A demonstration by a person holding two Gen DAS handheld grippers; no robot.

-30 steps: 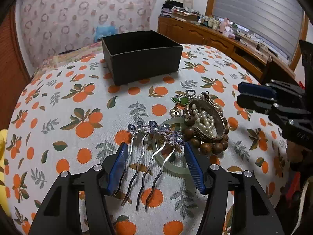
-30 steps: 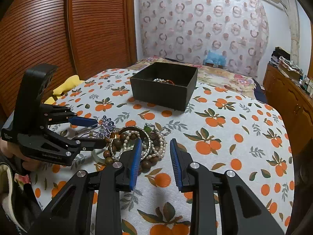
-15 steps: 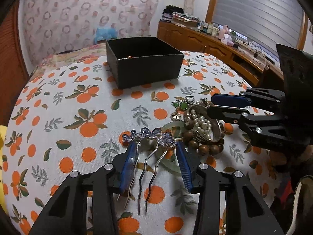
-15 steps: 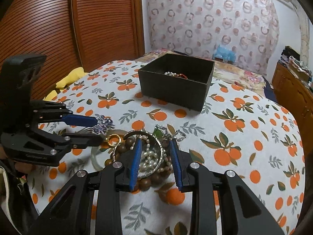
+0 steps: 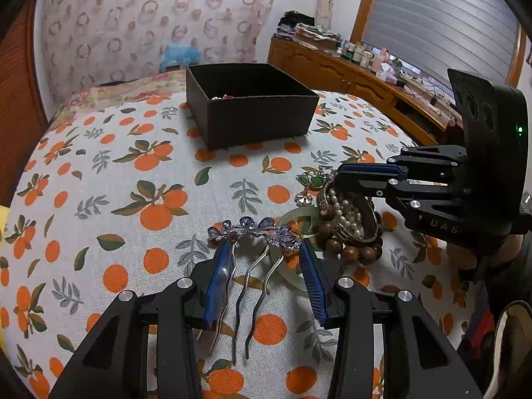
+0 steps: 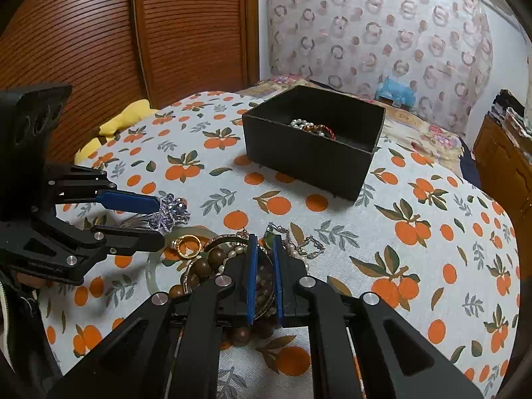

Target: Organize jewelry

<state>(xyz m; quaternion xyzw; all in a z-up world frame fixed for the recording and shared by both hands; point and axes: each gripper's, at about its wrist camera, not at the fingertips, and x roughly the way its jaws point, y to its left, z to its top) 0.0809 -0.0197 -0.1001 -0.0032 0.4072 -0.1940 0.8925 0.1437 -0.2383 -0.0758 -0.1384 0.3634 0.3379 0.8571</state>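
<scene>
White tablecloth printed with oranges and leaves (image 5: 99,173): spread under everything. Open black square cardboard box (image 5: 249,106), landmark, holding pearl and red bead strands (image 6: 312,127). Left gripper (image 5: 264,259), near side of box: fingers straddling silver hair comb with purple crystal flowers (image 5: 256,229), closed against its outer prongs. Right gripper (image 6: 264,249), near side of box, right of comb: pads narrowed onto engraved metal bangle (image 5: 349,219), amid white pearls and brown wooden beads (image 5: 352,252). Pale green jade bangle (image 6: 153,269) underneath pile. Gold ring (image 6: 189,245) beside beads.
</scene>
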